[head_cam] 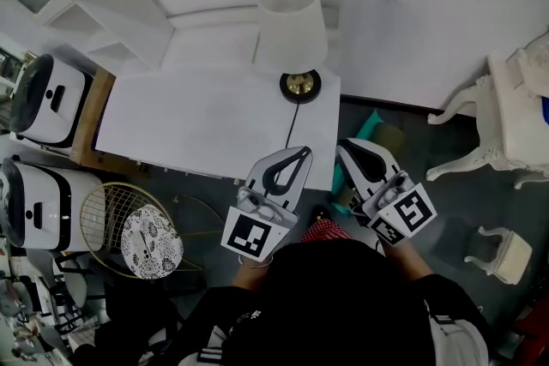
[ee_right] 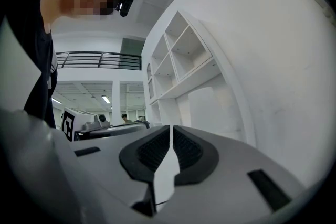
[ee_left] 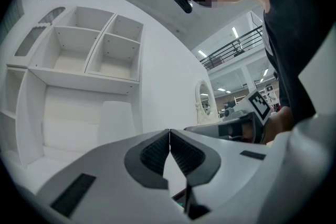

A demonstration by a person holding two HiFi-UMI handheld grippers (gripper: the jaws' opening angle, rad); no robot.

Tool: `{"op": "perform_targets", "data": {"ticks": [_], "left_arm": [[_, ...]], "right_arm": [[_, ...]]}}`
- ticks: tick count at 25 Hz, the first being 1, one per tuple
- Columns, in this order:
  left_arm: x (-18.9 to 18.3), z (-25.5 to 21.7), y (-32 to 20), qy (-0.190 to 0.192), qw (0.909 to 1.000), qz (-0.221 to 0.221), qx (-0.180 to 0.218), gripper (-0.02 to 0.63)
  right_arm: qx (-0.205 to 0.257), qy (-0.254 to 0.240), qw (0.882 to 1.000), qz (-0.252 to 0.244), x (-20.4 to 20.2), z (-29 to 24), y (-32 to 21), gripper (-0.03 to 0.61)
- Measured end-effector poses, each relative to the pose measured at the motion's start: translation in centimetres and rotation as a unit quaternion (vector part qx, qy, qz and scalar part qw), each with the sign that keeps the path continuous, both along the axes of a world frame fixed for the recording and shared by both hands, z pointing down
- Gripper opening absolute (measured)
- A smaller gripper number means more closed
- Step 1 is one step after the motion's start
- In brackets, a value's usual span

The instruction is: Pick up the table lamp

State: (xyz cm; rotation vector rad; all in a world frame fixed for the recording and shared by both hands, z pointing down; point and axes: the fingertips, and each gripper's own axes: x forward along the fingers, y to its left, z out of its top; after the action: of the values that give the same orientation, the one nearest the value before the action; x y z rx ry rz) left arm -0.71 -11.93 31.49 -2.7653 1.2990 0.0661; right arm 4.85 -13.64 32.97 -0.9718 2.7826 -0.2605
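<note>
Dark sleeves and shoulders of the person fill the bottom of the head view. Above them the left gripper (head_cam: 300,153) and the right gripper (head_cam: 348,147) point toward the top of the frame, side by side over the near edge of the white table (head_cam: 171,116). The table lamp (head_cam: 292,26) stands upright on that table at upper centre. Its brass base is straight above the left gripper's tips and its shade is further up the frame, so its long axis is vertical. The left gripper lines up with the base; the right sits slightly off to the right. Both are near the lamp but apart from it. A thin cord runs from the base down toward the left gripper.

In the left gripper view, the left gripper (ee_left: 169,131) has its pads pressed together with nothing between them. The pale shade (ee_left: 115,120) rises just left of the jaw line, ahead of the tips.

In the right gripper view, the right gripper (ee_right: 171,127) is likewise closed and empty, with the shade (ee_right: 212,107) ahead and to the right.

I judge that the jaws must spread before either can take the lamp.

No brand or lettering is readable; only the square black-and-white markers on the gripper cubes show.
</note>
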Motion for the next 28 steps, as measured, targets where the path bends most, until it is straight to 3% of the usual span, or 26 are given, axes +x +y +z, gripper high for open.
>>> {"op": "perform_targets", "data": {"ticks": [13, 18, 28], "left_arm": [[0.2, 0.5, -1.6, -0.014, 0.9998, -0.016, 0.0, 0.012], [0.0, 0.6, -2.1, -0.003, 0.9998, -0.017, -0.001, 0.012], [-0.6, 0.9, -4.6, -0.002, 1.0, 0.008, 0.003, 0.012]], "right_arm": [[0.006, 0.001, 1.0, -0.01, 0.2, 0.5, -2.1, 0.017], [0.033, 0.027, 0.999, 0.022, 0.7, 0.4, -2.9, 0.017], [0.021, 0.036, 0.998, 0.042, 0.0, 1.7, -5.3, 0.018]]}}
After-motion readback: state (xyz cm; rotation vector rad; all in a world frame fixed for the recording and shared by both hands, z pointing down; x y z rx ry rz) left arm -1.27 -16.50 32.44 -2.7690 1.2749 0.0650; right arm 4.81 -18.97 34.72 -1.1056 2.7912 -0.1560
